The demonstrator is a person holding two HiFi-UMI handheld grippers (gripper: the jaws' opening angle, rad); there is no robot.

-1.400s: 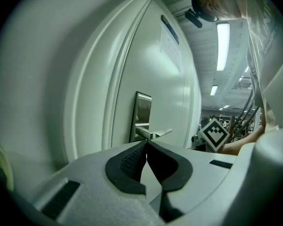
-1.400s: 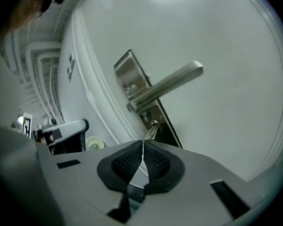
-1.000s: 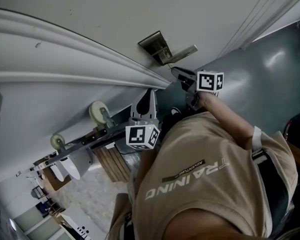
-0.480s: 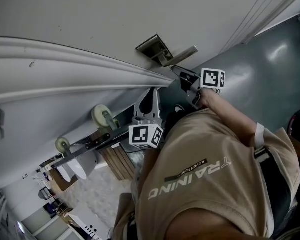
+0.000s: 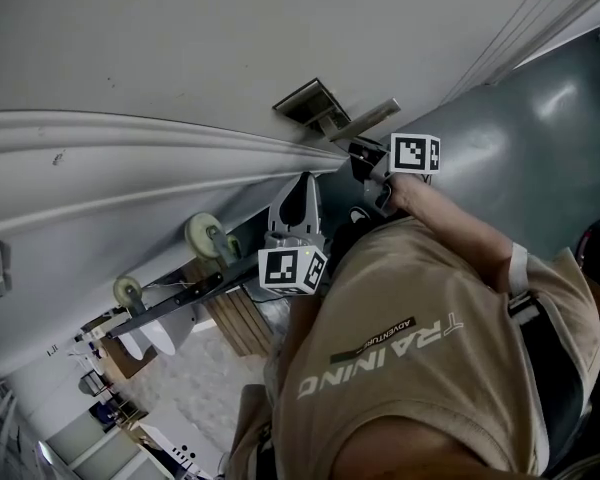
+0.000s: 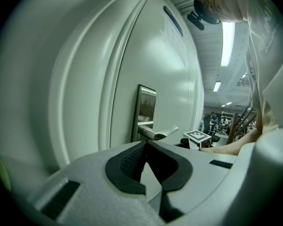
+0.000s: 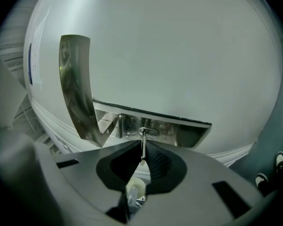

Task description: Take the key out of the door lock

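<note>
We found the right gripper [image 5: 363, 154] clenched on the key [image 7: 142, 150]. The key's thin shaft ran between the jaw tips, and its ringed end lay against the metal lock plate [image 7: 179, 132] near the door handle [image 5: 366, 120]. The left gripper [image 6: 145, 145] was closed on nothing and held well apart from the lock, facing the white door [image 6: 85, 79].
</note>
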